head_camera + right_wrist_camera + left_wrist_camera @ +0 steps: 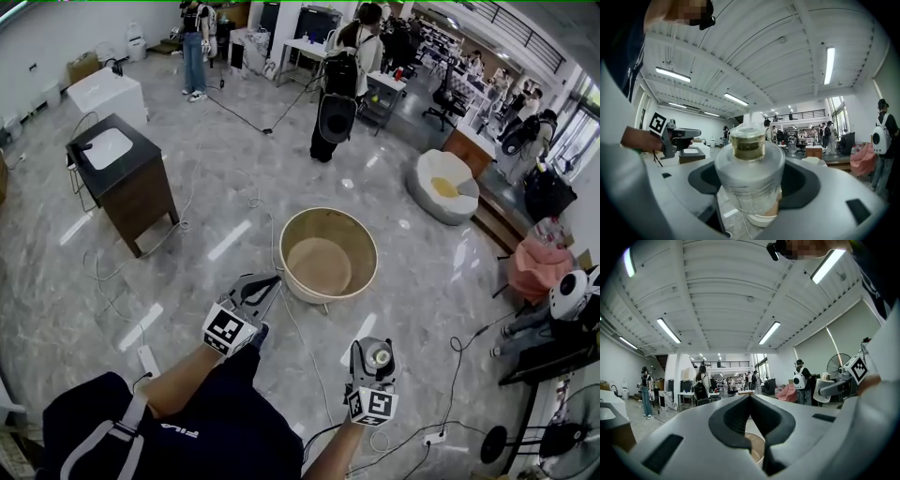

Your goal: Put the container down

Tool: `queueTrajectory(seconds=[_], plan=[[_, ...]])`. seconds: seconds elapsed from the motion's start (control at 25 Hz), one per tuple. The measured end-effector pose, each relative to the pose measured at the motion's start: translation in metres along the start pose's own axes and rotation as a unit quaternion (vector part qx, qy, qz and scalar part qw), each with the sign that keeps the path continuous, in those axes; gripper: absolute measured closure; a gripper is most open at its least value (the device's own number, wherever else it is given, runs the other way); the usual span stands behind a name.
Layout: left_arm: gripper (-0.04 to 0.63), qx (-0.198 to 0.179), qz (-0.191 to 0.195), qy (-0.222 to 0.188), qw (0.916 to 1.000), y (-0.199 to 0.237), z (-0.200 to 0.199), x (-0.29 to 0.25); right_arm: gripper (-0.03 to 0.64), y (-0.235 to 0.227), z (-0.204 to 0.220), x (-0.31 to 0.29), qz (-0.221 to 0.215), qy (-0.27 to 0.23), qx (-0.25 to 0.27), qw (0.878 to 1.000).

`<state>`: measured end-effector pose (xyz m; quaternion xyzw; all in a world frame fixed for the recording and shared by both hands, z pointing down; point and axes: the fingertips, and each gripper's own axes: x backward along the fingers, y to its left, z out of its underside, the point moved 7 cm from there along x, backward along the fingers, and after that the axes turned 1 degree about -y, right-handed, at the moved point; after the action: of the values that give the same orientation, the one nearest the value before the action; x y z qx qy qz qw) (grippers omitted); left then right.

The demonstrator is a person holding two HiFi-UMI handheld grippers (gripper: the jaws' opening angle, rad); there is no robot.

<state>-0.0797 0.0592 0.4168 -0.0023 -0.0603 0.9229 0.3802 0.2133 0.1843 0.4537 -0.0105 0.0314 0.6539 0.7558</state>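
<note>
My right gripper (373, 356) is shut on the container (379, 355), a clear plastic bottle with a gold band under its cap. I hold it upright in the air, low at the right of the head view. In the right gripper view the container (750, 180) fills the space between the jaws, cap pointing away. My left gripper (269, 281) points at the round wooden tub (292, 281) on the floor. Its jaws are shut tip to tip with nothing between them (750, 398). A part of the tub (753, 449) shows below them.
A dark cabinet with a white basin (122, 173) stands at the left. Cables (305, 347) and a power strip (148, 360) lie on the marble floor round the tub. A white round seat (444, 186) sits at the right, a fan (562, 437) at the lower right. People stand at the back.
</note>
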Motion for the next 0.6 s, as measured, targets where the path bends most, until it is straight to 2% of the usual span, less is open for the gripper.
queueTrajectory(seconds=[0.6], plan=[[0.571,0.029,-0.021,0.014,0.9993,0.021,0.035,-0.011,0.276,0.005,0.016,-0.034,-0.023,0.022,0.010,0.999]])
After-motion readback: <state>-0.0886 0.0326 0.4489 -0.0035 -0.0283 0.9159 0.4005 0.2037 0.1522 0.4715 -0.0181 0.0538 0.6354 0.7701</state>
